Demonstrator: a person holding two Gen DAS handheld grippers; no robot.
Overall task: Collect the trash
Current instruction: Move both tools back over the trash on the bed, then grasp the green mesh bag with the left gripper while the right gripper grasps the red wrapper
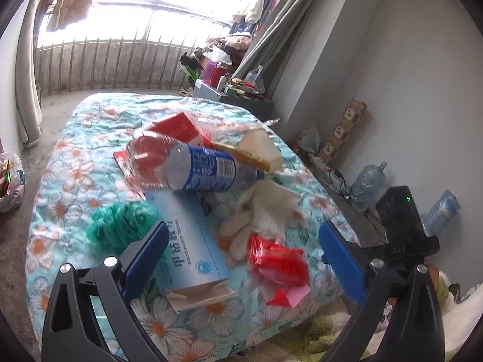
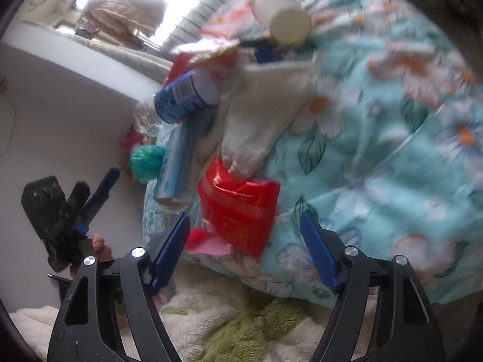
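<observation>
Trash lies heaped on a bed with a turquoise floral quilt (image 1: 75, 187). In the pile are a crumpled red wrapper (image 1: 277, 259), a pale blue carton (image 1: 193, 241), a green mesh ball (image 1: 120, 223), a blue-labelled plastic bottle (image 1: 205, 169), a white cup (image 1: 262, 147) and white tissue (image 1: 265, 211). My left gripper (image 1: 244, 226) hovers open over the carton and wrapper, touching nothing. In the right wrist view, my right gripper (image 2: 244, 215) is open. The red wrapper (image 2: 238, 208) lies just ahead between its fingertips, and the pads stand clear of it. A hand (image 2: 99, 247) holds the left gripper (image 2: 98, 179) beside the bed.
A fluffy white and green blanket (image 2: 241, 325) lies below the bed's near edge. Large water bottles (image 1: 368, 184) stand by the right wall. A cluttered grey cabinet (image 1: 229, 90) is beyond the bed, and a filled plastic bag (image 1: 9, 181) sits on the floor at left.
</observation>
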